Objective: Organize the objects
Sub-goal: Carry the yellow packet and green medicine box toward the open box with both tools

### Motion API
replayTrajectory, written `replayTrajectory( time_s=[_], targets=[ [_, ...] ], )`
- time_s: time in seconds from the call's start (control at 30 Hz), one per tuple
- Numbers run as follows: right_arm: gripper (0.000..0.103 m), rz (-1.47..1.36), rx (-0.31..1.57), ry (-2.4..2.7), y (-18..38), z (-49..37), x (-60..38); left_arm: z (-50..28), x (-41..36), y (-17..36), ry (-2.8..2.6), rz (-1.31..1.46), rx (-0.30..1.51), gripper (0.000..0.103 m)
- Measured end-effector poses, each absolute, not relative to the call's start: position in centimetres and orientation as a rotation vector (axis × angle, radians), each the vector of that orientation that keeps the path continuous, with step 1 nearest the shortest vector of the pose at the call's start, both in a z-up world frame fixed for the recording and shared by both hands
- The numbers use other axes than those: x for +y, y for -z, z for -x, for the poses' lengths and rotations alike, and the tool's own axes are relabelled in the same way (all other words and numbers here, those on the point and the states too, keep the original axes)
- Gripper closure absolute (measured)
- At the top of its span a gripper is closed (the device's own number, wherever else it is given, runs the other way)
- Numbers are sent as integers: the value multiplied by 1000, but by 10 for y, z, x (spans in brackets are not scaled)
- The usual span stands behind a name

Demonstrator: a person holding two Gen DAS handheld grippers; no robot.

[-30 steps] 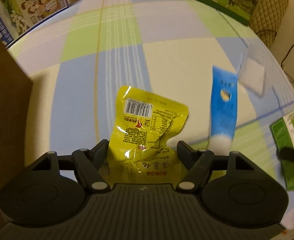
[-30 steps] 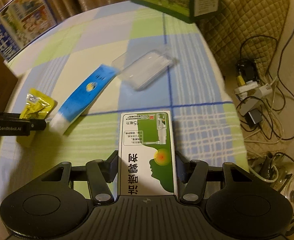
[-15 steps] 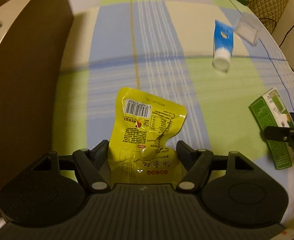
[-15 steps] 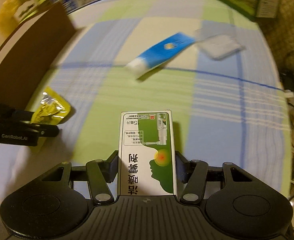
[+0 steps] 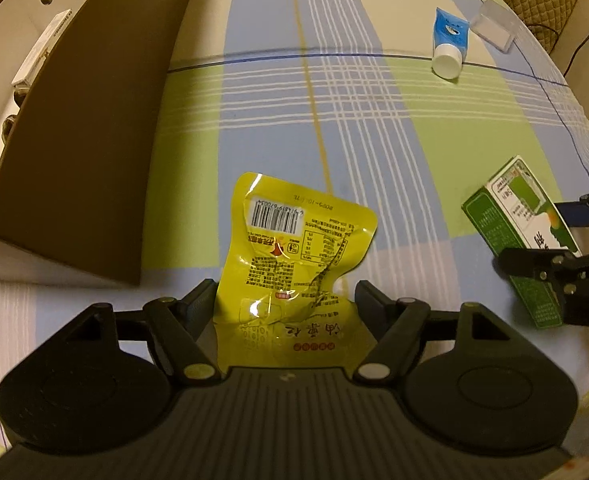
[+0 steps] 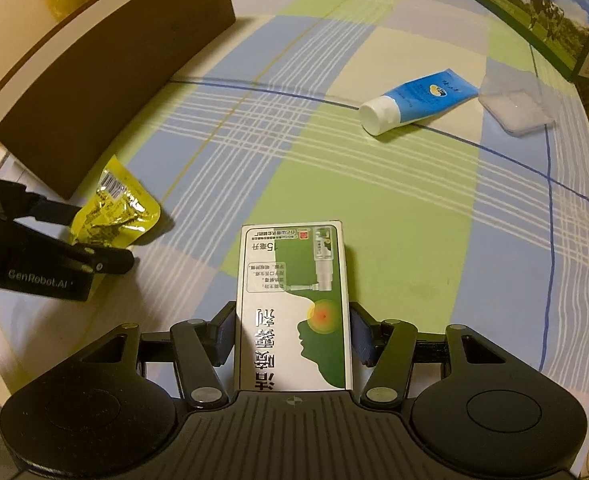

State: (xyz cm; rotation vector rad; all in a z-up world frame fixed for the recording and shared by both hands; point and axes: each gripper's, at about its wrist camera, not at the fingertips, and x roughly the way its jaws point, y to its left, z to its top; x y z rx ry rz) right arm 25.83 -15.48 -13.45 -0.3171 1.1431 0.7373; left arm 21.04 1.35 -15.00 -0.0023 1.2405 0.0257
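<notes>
A checked cloth (image 6: 374,184) covers the counter; a brown box (image 5: 86,136) stands along its left edge, blue tube (image 6: 418,98) and clear case (image 6: 516,106) far right. Left gripper (image 5: 286,300) jaws opening around a yellow packet (image 5: 294,260); right gripper (image 6: 292,332) jaws clamp a green carton (image 6: 294,304).

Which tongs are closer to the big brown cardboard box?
The left tongs. They hold the crinkly yellow foil snack packet right beside the big brown cardboard box. The right tongs, gripping the green and white medicine carton, are farther away, beyond the left ones.

Two steep close views, shared tablecloth (image 5: 374,128)
</notes>
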Motion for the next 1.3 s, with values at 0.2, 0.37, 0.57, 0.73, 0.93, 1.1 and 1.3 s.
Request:
replayTrajectory(
  time_s=[0.2,0.37,0.57,0.73,0.93,1.1,1.3],
  targets=[
    [49,357,1111,-708,138,-252,-147,-208,14,151,-24,1,1226,30],
    [50,363,1102,-701,138,-245,-148,-204,15,150,-8,-10,1213,32],
    [50,304,1136,-711,136,-241,-151,-198,17,148,11,-14,1216,39],
    [50,271,1142,-722,131,-236,-151,-193,21,142,21,0,1211,43],
    [50,245,1130,-727,118,-231,-148,-188,24,124,34,10,1164,43],
    [50,211,1110,-739,102,-229,-146,-183,27,104,51,25,1107,43],
    [50,157,1072,-779,78,-226,-136,-175,37,72,58,51,1024,43]
  ],
)
